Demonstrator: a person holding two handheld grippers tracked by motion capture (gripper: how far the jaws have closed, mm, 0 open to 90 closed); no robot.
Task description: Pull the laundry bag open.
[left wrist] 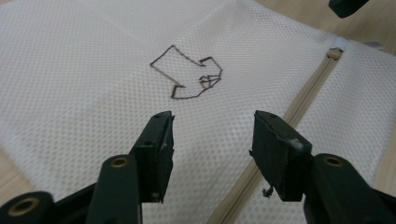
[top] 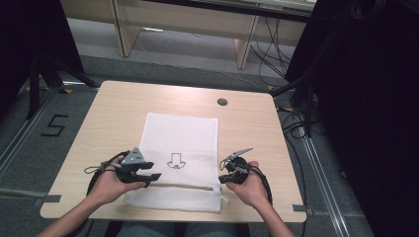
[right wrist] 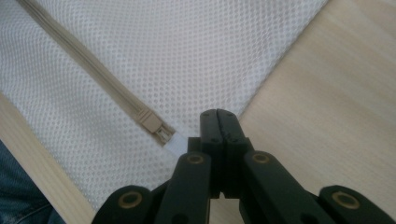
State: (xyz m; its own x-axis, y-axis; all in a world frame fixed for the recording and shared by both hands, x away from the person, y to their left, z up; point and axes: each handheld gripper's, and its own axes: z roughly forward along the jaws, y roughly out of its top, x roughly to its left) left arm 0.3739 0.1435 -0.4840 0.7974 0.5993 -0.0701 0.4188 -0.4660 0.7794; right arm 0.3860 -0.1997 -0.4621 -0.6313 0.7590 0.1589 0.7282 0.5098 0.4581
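Note:
A white mesh bag [top: 183,133] lies flat on the wooden table [top: 113,113], with a small brown line drawing [top: 175,162] on it. A beige zipper [top: 183,186] runs across its near end. My left gripper [top: 152,180] is open at the bag's left side, its jaws low over the mesh [left wrist: 70,70] just short of the drawing [left wrist: 189,74], zipper [left wrist: 308,93] to their right. My right gripper [top: 222,178] is shut at the bag's right edge. Its closed tips [right wrist: 219,114] rest by the zipper slider [right wrist: 152,122], whose white tab [right wrist: 177,142] runs up against the left jaw.
A dark round cable hole [top: 222,102] sits in the table's far side. Black stands and cables [top: 296,108] crowd the floor to the right, and a wooden shelf unit [top: 188,24] stands beyond the table. Blue trousers [right wrist: 14,200] show past the near table edge.

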